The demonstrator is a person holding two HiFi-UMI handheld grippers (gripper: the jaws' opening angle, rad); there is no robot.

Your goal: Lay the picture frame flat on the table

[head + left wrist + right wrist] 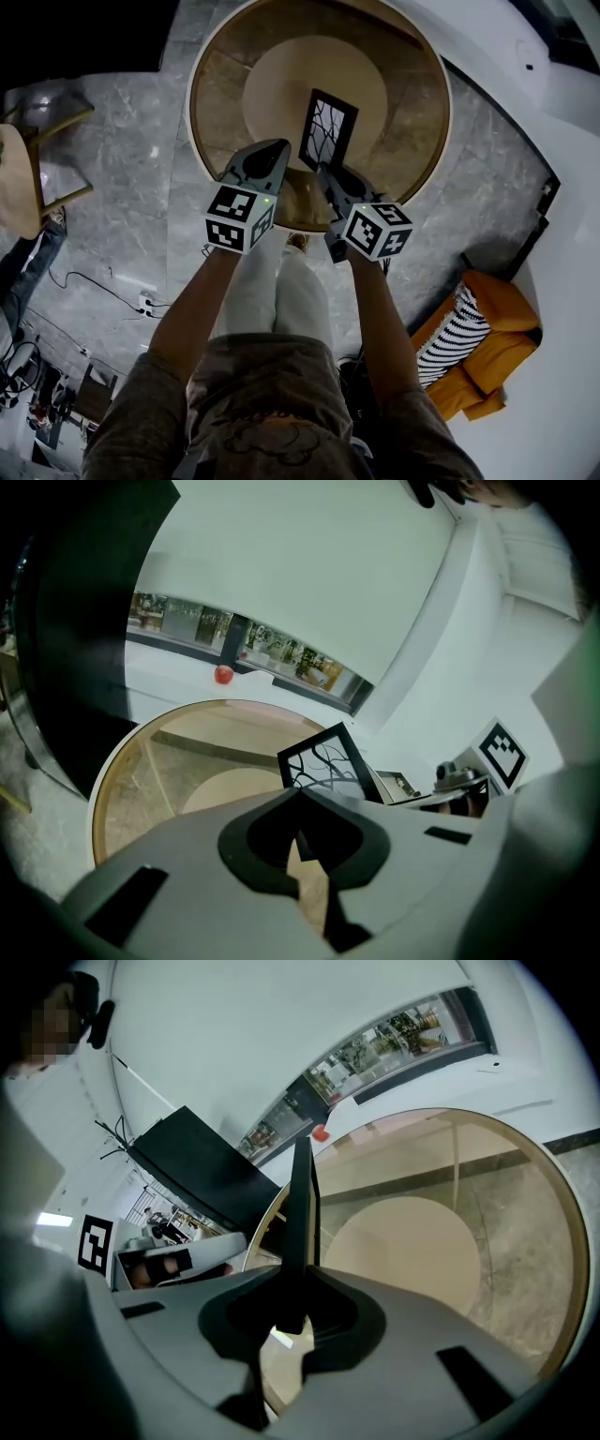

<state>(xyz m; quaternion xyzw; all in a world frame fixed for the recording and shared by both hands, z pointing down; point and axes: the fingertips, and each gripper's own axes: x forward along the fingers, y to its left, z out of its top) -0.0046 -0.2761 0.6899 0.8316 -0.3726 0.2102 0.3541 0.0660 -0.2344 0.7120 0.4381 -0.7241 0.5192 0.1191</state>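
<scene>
Your right hand-held gripper (pixel 323 173) is clamped on the frame (pixel 328 127). In the right gripper view the frame runs edge-on straight up from between the two jaws, and both pads press on its near edge. You hold it low down, at the side closest to you.

The frame stands upright over the round surface (pixel 217 131), between its centre and its near edge, a little to the right of the middle. Its black border surrounds a pane with a dark branching pattern. From the head view the face is turned partly toward your left. Whether its bottom edge touches the surface I cannot tell, since the hand-held grippers cover that part.

Your left hand-held gripper (pixel 275 150) has its jaws drawn together with nothing between them. In the left gripper view its tips meet just below the frame's lower corner. In the head view it sits just beside the frame's left side, and I cannot tell whether it touches. Both hand-held grippers point forward and down over the near edge of the surface, close together, with your forearms reaching in from below.

The surface is a glass top with a wooden rim and a pale round base (pixel 281 89) showing through it. An orange chair (pixel 487 328) with a striped cushion (pixel 455 333) stands on the floor to your right, well apart from the surface.
</scene>
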